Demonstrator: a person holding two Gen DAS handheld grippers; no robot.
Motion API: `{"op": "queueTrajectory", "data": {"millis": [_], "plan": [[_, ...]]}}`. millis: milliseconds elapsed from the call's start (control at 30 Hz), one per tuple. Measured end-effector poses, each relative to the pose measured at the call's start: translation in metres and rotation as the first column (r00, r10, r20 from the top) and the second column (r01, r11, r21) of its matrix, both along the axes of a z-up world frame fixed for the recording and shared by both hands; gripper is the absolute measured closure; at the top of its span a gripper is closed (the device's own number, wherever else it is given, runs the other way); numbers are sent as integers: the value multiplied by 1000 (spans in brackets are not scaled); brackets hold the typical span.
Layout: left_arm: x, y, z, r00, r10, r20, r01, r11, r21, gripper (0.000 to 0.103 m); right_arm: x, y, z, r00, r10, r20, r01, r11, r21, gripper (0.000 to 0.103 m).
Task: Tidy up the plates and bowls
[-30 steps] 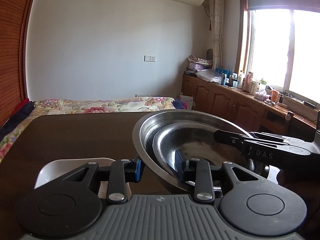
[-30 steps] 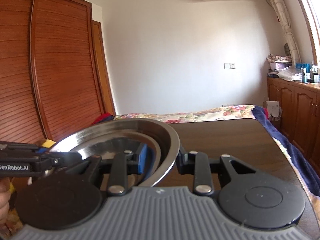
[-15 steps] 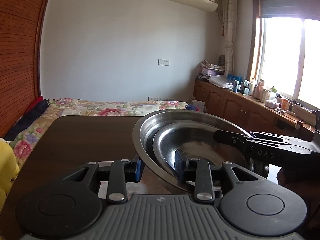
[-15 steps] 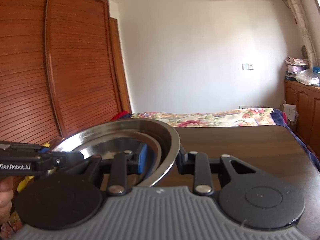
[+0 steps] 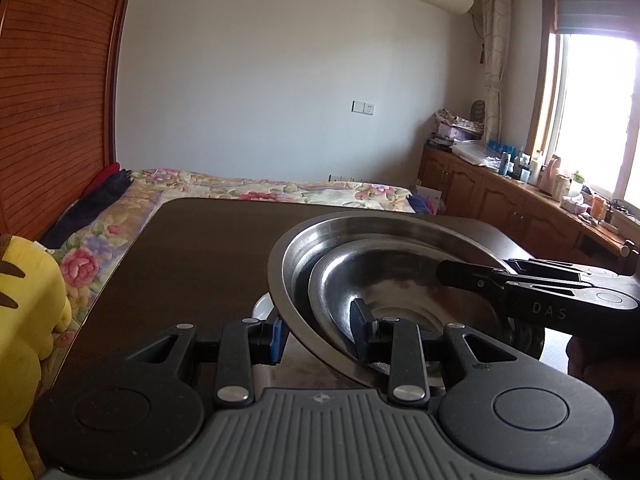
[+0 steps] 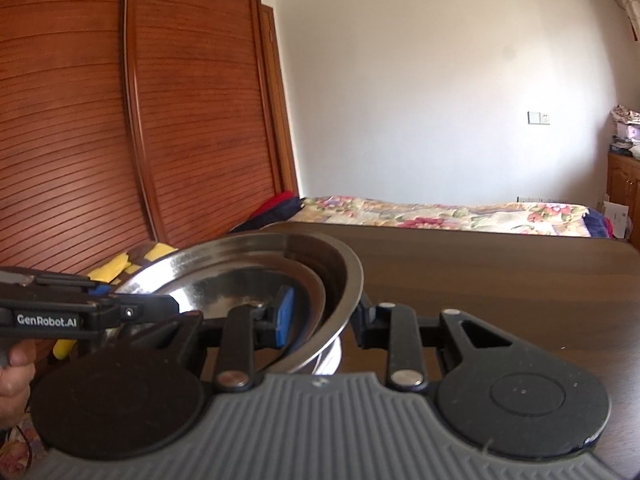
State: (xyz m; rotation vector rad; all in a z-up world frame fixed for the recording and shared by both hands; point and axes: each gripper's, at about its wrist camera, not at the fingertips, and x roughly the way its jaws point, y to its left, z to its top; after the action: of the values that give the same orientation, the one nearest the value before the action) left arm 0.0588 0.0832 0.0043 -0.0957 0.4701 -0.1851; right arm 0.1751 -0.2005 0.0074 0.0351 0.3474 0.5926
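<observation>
- Stainless steel is what both grippers have hold of: a large steel bowl (image 5: 384,240) with a smaller steel bowl (image 5: 400,280) nested inside it, the pair raised and tilted above the dark wooden table (image 5: 192,248).
- Left gripper (image 5: 318,338): its fingers straddle the near wall of the large bowl, one blue pad (image 5: 276,338) outside and the other inside, closed down onto the metal.
- Right gripper (image 6: 322,316): its fingers pinch the opposite wall of the same bowl, a blue pad (image 6: 286,316) inside and the dark finger outside. In the left wrist view it reaches in from the right across the rim.
- Beneath the tilted bowl, the left view shows the edge of a white dish (image 5: 262,306) on the table; the right view shows a steel rim (image 6: 330,356) just under the bowl. Whether the stack touches either cannot be told.
- Step in hand, as a judgement: carrying the nested bowls two-handed toward a stacking spot, probably onto the ware below.
- Next move calls for levelling the stack, since the inner bowl could slide on the slick steel, then lowering both hands together.
- Release should wait until the base sits flat; letting go on one side first would tip it.
- A yellow plush toy (image 5: 24,304) sits off the table's left edge, well apart.
</observation>
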Motion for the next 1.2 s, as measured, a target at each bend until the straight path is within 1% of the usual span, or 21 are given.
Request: {"op": "queueTrajectory", "data": {"millis": [267, 600, 1067, 1100, 1133, 1200], "plan": [[2, 10, -9, 999, 6, -31, -6, 1000, -16, 69, -2, 8, -5, 999, 22, -28, -23, 1000, -19, 71], [2, 12, -14, 998, -2, -60, 2, 1000, -8, 69, 1, 17, -10, 998, 29, -60, -31, 999, -26, 71], [1, 10, -13, 999, 2, -53, -2, 1000, 0, 68, 3, 22, -13, 997, 34, -62, -35, 999, -19, 70], [2, 10, -13, 999, 4, -54, -4, 1000, -1, 64, 3, 20, -14, 997, 36, -64, -37, 999, -12, 69], [2, 11, -13, 999, 4, -53, -4, 1000, -3, 62, 3, 19, -13, 997, 38, -65, -38, 999, -3, 62], [0, 10, -12, 999, 9, -43, -9, 1000, 2, 53, 2, 15, -13, 998, 32, -59, -31, 999, 9, 50]]}}
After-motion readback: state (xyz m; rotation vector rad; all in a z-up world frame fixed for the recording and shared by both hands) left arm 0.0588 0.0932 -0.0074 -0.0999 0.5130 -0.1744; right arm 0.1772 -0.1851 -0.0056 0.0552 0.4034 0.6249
